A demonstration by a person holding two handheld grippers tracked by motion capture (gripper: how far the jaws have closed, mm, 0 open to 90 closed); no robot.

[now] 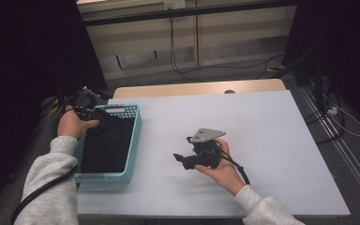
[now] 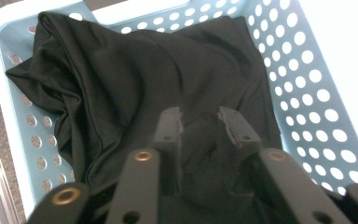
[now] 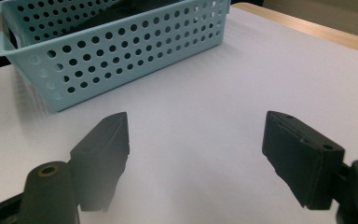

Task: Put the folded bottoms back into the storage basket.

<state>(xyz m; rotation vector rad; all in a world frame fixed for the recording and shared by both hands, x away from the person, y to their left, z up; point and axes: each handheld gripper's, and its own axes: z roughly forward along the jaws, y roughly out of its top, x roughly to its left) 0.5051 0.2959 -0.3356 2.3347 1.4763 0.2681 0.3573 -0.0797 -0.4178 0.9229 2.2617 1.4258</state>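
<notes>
A black cloth (image 1: 107,140) (image 2: 135,84) lies crumpled in a light blue perforated basket (image 1: 134,133) (image 2: 307,93) at the table's left side. My left gripper (image 1: 92,113) (image 2: 200,126) reaches down into the basket's far end. Its jaws stand close together with a fold of the cloth bunched between the pads. My right gripper (image 1: 182,161) (image 3: 196,140) is held low over the bare white table top, right of the basket and pointing towards it. Its jaws are open with nothing between them. In the right gripper view the basket (image 3: 121,51) stands ahead, with dark cloth behind its holes.
The white table top (image 1: 262,140) spreads out to the right of the basket, with a wooden strip (image 1: 192,88) along its far edge. Cables lie on the floor beyond and to the right. Black curtains hang on both sides.
</notes>
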